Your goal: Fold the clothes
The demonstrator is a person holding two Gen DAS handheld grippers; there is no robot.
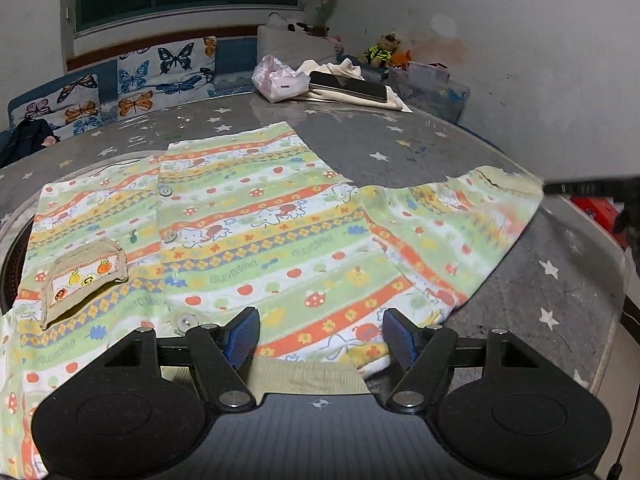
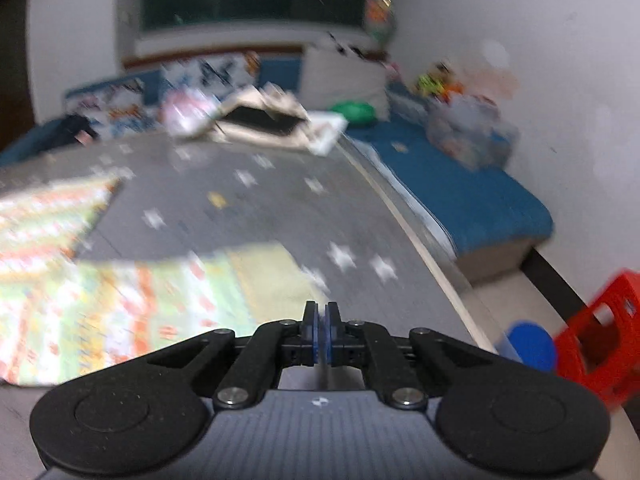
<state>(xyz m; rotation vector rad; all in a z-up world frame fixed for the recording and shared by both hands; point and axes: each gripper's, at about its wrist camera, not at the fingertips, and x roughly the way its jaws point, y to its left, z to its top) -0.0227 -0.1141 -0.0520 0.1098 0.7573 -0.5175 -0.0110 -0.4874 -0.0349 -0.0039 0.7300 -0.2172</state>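
Observation:
A child's striped shirt (image 1: 256, 216) with fruit and elephant prints lies flat on the grey star-patterned table (image 1: 360, 136). Its beige pocket (image 1: 84, 276) is at the left. My left gripper (image 1: 322, 336) hovers open over the chest just above the beige ribbed collar (image 1: 308, 376), its blue pads (image 1: 244, 336) well apart. The right sleeve (image 1: 448, 232) stretches out to the right and looks blurred. My right gripper (image 2: 321, 309) is shut at the corner of the sleeve's beige cuff (image 2: 272, 276), and its dark tip (image 1: 568, 189) meets the cuff (image 1: 512, 180) in the left wrist view.
At the table's far side lie a phone (image 1: 348, 86) on cream cloth and a pink tissue pack (image 1: 276, 78). The table's rounded edge (image 2: 424, 256) runs close on the right. Beyond it are a blue bench (image 2: 472, 192), a red stool (image 2: 600, 340) and a blue lid (image 2: 530, 344).

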